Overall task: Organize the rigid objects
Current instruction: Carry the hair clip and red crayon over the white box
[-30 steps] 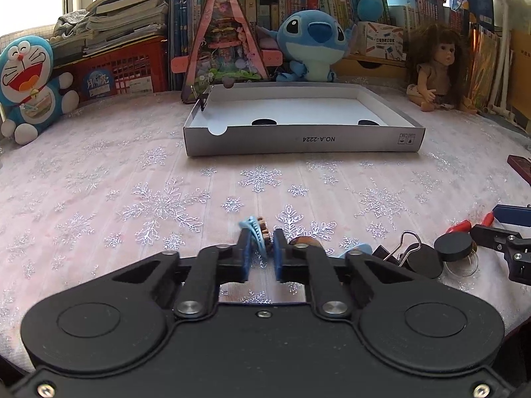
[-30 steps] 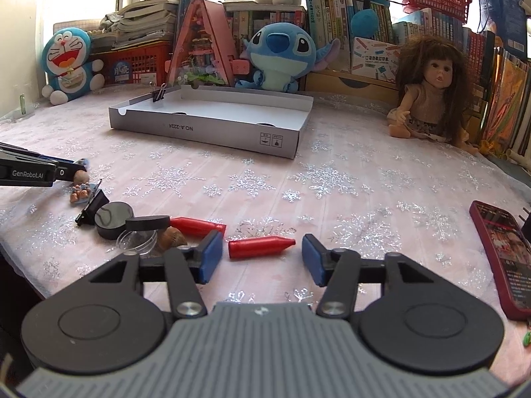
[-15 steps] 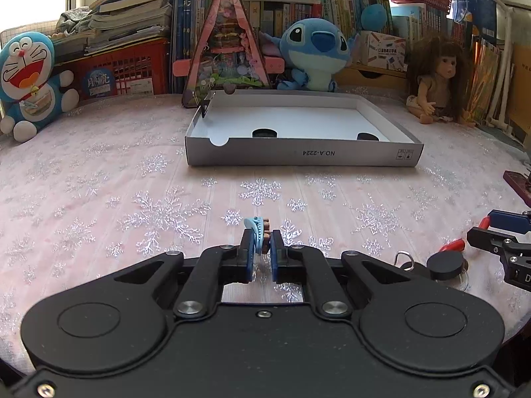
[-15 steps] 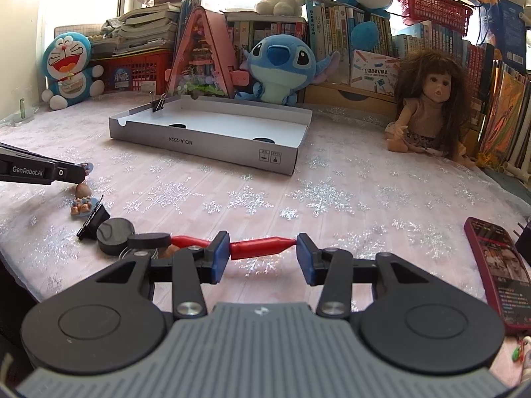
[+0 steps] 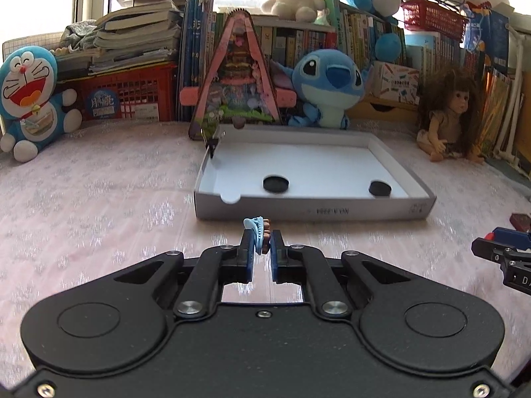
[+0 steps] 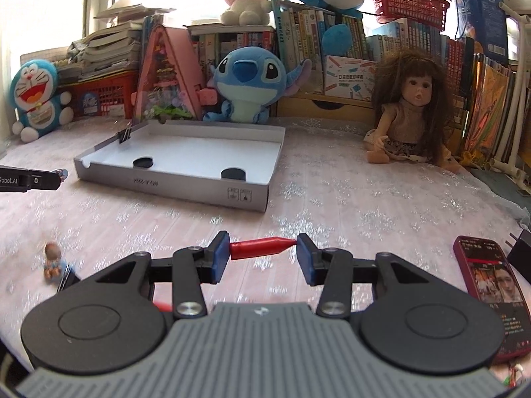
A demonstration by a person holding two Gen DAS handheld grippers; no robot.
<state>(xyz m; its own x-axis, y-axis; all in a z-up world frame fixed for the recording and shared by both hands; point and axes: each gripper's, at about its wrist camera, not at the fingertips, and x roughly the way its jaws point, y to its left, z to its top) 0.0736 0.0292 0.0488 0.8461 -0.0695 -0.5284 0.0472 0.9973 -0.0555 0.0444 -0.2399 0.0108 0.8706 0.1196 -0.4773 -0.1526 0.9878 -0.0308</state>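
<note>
Left gripper (image 5: 260,253) clamps figurine (image 5: 260,232); right gripper (image 6: 263,253) pinches crayon (image 6: 262,247) endwise. I'd clear tray (image 5: 312,214) wall, then lower.

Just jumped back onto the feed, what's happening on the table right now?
A person is tidying small items into the shallow white box, which already holds two black discs, with a binder clip on its rim. The left gripper is shut on a small blue hair clip, held clear of the tablecloth in front of the box. The right gripper grips a red crayon end to end. A small figurine lies loose on the cloth.
</note>
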